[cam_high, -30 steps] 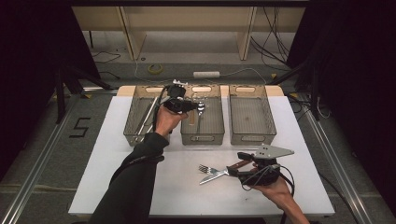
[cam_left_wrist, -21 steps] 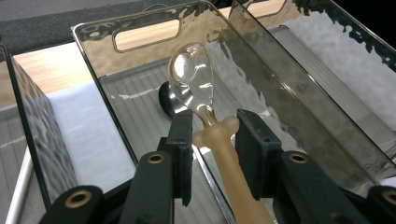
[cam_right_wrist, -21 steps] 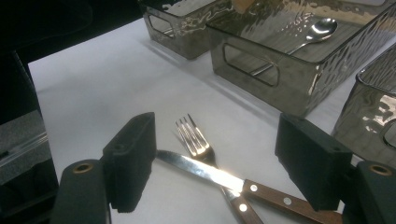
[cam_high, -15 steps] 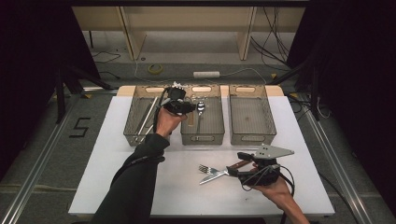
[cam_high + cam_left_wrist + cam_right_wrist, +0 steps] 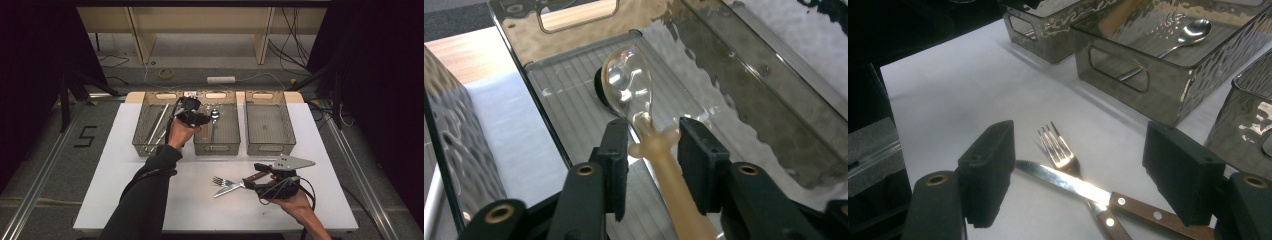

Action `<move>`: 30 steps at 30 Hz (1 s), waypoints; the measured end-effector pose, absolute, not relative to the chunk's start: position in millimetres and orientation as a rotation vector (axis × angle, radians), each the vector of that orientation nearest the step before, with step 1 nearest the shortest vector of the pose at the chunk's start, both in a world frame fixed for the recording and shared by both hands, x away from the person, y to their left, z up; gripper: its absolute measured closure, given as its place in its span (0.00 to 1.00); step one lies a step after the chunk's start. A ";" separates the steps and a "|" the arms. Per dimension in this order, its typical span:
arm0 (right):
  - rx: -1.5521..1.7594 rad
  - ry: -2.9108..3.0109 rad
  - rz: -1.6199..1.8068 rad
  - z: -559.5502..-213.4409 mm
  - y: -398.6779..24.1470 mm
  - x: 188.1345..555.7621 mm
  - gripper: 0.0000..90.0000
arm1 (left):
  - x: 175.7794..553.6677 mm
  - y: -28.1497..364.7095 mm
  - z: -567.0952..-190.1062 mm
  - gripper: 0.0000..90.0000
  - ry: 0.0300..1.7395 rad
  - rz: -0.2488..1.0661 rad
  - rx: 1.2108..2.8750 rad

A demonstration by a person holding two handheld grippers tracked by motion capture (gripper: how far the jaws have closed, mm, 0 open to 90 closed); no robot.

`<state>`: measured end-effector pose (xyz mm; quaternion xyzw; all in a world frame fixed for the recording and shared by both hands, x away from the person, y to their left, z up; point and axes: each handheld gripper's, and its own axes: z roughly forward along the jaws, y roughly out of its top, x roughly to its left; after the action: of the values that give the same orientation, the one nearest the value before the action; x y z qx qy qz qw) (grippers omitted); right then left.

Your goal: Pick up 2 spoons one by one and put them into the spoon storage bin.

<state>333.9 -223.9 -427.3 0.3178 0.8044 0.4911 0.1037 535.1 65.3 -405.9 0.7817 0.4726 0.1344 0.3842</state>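
Left gripper [image 5: 651, 145]: over middle bin [image 5: 227, 131], jaws just been opening, spoon [image 5: 629, 87] handle between pads, bowl in bin. Right gripper [image 5: 1078, 175]: jaws wide, astride knife [image 5: 1088, 192] crossing fork [image 5: 1058, 150] on table [image 5: 125, 175].

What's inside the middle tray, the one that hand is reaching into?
A spoon lies in the middle tray, its handle between the left tool's opening jaws. The handle's lower end is out of frame.

The high view looks forward and down over the white table [image 5: 125, 200] from the near side, taking in all three trays. The left gripper view peers close into the middle tray [image 5: 574, 65] over a spoon [image 5: 629, 85]. The right gripper view sits low above the tabletop, facing that same tray [image 5: 1148, 70] (and the spoon [image 5: 1193, 31] in it) across a fork [image 5: 1058, 147] and knife [image 5: 1073, 184].
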 end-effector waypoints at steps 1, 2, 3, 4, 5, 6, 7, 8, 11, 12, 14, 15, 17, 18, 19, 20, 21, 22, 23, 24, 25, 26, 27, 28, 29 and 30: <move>0.937 2.373 1.452 -427.8 -223.9 334.1 0.33 | 534.9 65.9 -404.7 0.65 1.205 0.334 1.986; 0.936 2.372 1.448 -427.7 -224.0 334.1 0.33 | 534.2 66.5 -403.0 0.63 1.215 0.328 1.974; 0.937 2.369 1.449 -427.3 -224.0 333.9 0.33 | 533.4 67.0 -400.8 0.61 1.217 0.323 1.965; 0.936 2.369 1.451 -427.0 -223.9 333.9 0.33 | 532.6 67.7 -398.5 0.58 1.216 0.324 1.958; 0.936 2.368 1.452 -427.1 -223.9 333.9 0.33 | 530.7 68.6 -394.8 0.55 1.218 0.313 1.945; 0.938 2.369 1.447 -427.4 -224.1 333.9 0.33 | 529.1 69.6 -392.0 0.53 1.211 0.305 1.942; 0.940 2.368 1.448 -427.7 -224.1 333.9 0.33 | 527.6 70.0 -389.9 0.51 1.209 0.298 1.936; 0.938 2.367 1.446 -427.4 -224.3 333.9 0.33 | 525.2 71.4 -386.9 0.49 1.201 0.295 1.935; 0.942 2.364 1.446 -426.9 -224.9 334.0 0.33 | 515.7 75.2 -378.2 0.44 1.180 0.283 1.919; 0.947 2.364 1.444 -427.0 -225.3 334.0 0.33 | 510.3 77.2 -374.8 0.43 1.163 0.282 1.919; 0.949 2.356 1.448 -426.5 -226.4 334.2 0.33 | 500.9 80.0 -370.8 0.41 1.130 0.303 1.927; 0.949 2.354 1.444 -426.0 -227.4 334.8 0.33 | 495.0 81.7 -368.8 0.41 1.112 0.323 1.940; 0.958 2.348 1.440 -426.1 -229.7 336.1 0.33 | 484.2 88.1 -366.2 0.40 1.082 0.331 1.945; 0.962 2.347 1.433 -426.1 -230.9 336.6 0.33 | 479.1 91.7 -365.8 0.40 1.082 0.336 1.933; 0.964 2.343 1.433 -426.2 -231.8 337.3 0.33 | 473.7 95.6 -365.4 0.40 1.079 0.337 1.923; 0.970 2.339 1.430 -426.2 -232.4 338.0 0.33 | 467.9 99.2 -365.4 0.40 1.075 0.338 1.913; 0.974 2.339 1.428 -426.3 -232.7 338.9 0.33 | 462.2 103.2 -365.7 0.40 1.068 0.342 1.911; 0.975 2.338 1.419 -426.6 -232.7 339.8 0.33 | 456.6 107.0 -366.4 0.39 1.065 0.342 1.907; 0.985 2.343 1.404 -426.9 -232.4 340.6 0.33 | 451.2 110.7 -367.6 0.39 1.059 0.340 1.898; 0.993 2.344 1.392 -427.7 -232.0 341.6 0.33 | 446.1 114.5 -368.8 0.38 1.056 0.340 1.889; 0.999 2.348 1.380 -428.4 -231.9 342.5 0.34 | 441.0 117.5 -370.3 0.38 1.054 0.337 1.868; 0.997 2.348 1.378 -429.3 -231.9 343.8 0.34 | 436.2 120.8 -371.8 0.37 1.044 0.340 1.861; 1.001 2.348 1.370 -429.5 -231.9 344.7 0.34 | 431.3 124.1 -373.6 0.37 1.036 0.343 1.855; 1.006 2.347 1.368 -429.7 -232.1 345.8 0.34 | 426.2 127.3 -375.5 0.36 1.031 0.348 1.848; 1.013 2.342 1.365 -429.9 -232.4 346.8 0.34 | 421.6 130.6 -377.6 0.36 1.026 0.353 1.838; 1.020 2.337 1.366 -430.0 -232.9 348.0 0.34 | 418.2 134.1 -379.6 0.36 1.025 0.352 1.826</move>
<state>348.0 -232.9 -430.0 0.3498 0.8018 0.4684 0.1241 418.2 134.1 -379.6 0.7510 0.4215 0.1449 0.4873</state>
